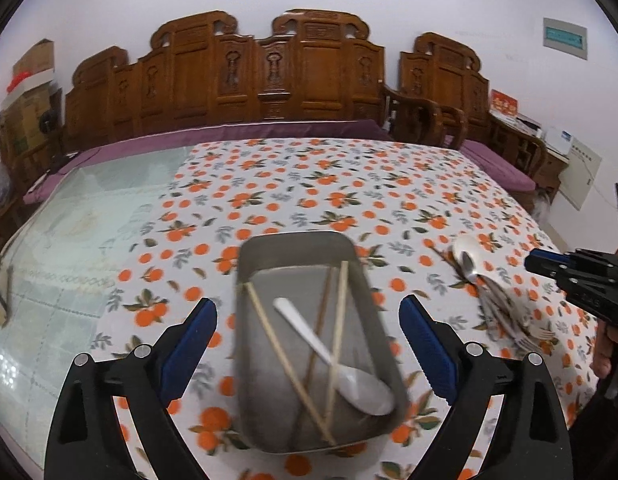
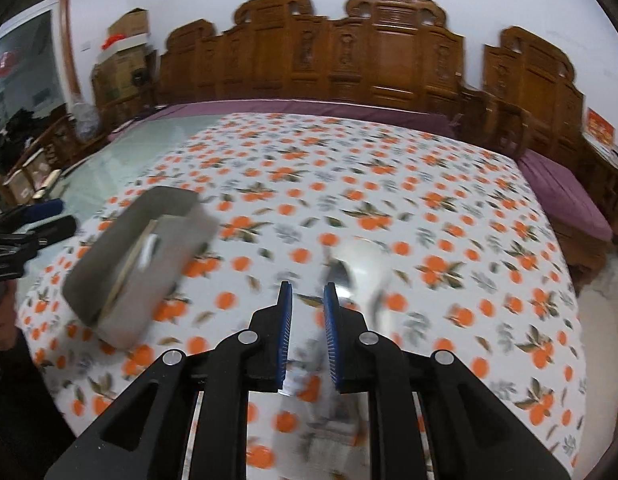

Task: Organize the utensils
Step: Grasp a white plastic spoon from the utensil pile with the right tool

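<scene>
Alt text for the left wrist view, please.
A metal tray on an orange-print tablecloth holds a white spoon and chopsticks, between the open left gripper fingers. More cutlery lies right of it.

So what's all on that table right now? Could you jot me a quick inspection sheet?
Surface: table under an orange-print cloth, bare glass at its left.
Job's things: metal tray holding chopsticks and a white spoon; loose pile of spoons and forks to its right.
Clutter: nothing seen.
Grippers: left gripper open, jaws either side of the tray, not touching; right gripper slightly open, holding nothing.
Cables: nothing seen.
Surroundings: carved wooden bench, purple cushions, cardboard boxes.
</scene>
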The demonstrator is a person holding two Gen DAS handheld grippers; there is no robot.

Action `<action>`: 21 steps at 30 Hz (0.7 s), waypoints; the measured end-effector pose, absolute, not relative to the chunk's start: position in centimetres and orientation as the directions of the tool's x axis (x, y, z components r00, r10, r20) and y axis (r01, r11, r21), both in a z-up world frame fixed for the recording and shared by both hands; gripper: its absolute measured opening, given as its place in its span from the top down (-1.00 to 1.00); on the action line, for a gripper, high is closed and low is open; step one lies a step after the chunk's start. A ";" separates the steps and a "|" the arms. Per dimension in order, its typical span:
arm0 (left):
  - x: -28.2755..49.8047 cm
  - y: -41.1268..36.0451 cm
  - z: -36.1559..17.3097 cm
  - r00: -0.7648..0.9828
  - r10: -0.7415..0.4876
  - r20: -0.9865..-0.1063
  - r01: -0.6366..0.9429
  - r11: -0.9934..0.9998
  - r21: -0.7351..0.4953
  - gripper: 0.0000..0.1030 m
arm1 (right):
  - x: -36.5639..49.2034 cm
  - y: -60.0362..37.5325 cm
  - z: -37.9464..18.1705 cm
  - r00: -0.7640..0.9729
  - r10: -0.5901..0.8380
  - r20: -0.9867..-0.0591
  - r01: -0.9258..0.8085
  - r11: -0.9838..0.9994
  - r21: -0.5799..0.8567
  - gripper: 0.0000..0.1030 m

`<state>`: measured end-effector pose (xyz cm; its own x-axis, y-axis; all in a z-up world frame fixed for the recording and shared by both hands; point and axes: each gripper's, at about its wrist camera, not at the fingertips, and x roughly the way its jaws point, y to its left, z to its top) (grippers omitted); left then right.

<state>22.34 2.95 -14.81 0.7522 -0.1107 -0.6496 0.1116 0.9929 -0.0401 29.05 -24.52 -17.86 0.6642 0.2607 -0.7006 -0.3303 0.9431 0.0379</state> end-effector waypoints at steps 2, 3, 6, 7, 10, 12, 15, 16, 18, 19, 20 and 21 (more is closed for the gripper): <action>22.1 1.9 -14.8 0.752 -0.125 -0.648 0.132 0.991 -0.038 -0.73 | 29.1 -25.9 -18.6 0.666 0.238 -0.707 -0.296 0.954 0.043 0.65; 21.9 1.5 -14.9 0.751 -0.129 -0.647 0.140 0.989 -0.035 -0.73 | 29.0 -26.4 -19.0 0.667 0.230 -0.709 -0.285 0.958 0.044 0.65; 21.5 0.4 -15.1 0.747 -0.143 -0.650 0.164 0.986 -0.028 -0.73 | 28.8 -27.7 -20.1 0.658 0.224 -0.719 -0.253 0.965 0.069 0.55; 21.3 0.1 -15.3 0.742 -0.151 -0.653 0.174 0.984 -0.030 -0.73 | 28.9 -27.9 -20.6 0.650 0.229 -0.725 -0.249 0.965 0.082 0.50; 21.1 -0.9 -15.7 0.730 -0.167 -0.663 0.196 0.980 -0.030 -0.73 | 29.2 -27.9 -21.8 0.631 0.220 -0.744 -0.258 0.964 0.067 0.49; 20.9 -1.5 -15.8 0.727 -0.170 -0.666 0.207 0.978 -0.025 -0.73 | 29.5 -27.7 -22.5 0.615 0.228 -0.755 -0.262 0.962 0.077 0.49; 20.6 -2.3 -15.9 0.724 -0.179 -0.666 0.223 0.975 -0.018 -0.73 | 30.2 -27.2 -23.1 0.606 0.232 -0.761 -0.274 0.959 0.074 0.49; 20.5 -2.7 -16.0 0.723 -0.178 -0.668 0.229 0.973 -0.011 -0.73 | 30.6 -27.0 -23.3 0.604 0.230 -0.763 -0.278 0.958 0.069 0.49; 20.3 -3.2 -16.1 0.722 -0.177 -0.669 0.237 0.971 -0.001 -0.73 | 31.4 -26.5 -23.9 0.595 0.220 -0.773 -0.286 0.957 0.052 0.49; 20.2 -3.6 -16.2 0.720 -0.173 -0.672 0.242 0.970 0.009 -0.73 | 31.8 -26.3 -24.1 0.592 0.218 -0.776 -0.294 0.955 0.045 0.49; 20.2 -3.8 -16.4 0.718 -0.171 -0.675 0.244 0.970 0.015 -0.73 | 32.1 -26.1 -24.3 0.587 0.217 -0.780 -0.302 0.953 0.038 0.49; 20.2 -4.0 -16.5 0.716 -0.169 -0.677 0.246 0.969 0.019 -0.73 | 32.4 -26.0 -24.4 0.582 0.216 -0.784 -0.306 0.951 0.035 0.49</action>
<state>20.21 -3.98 -16.45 0.7164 -0.1687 -0.6770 0.2458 0.9691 0.0187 32.44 -26.01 -24.40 0.5822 0.2162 -0.7838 -0.3062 0.9513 0.0349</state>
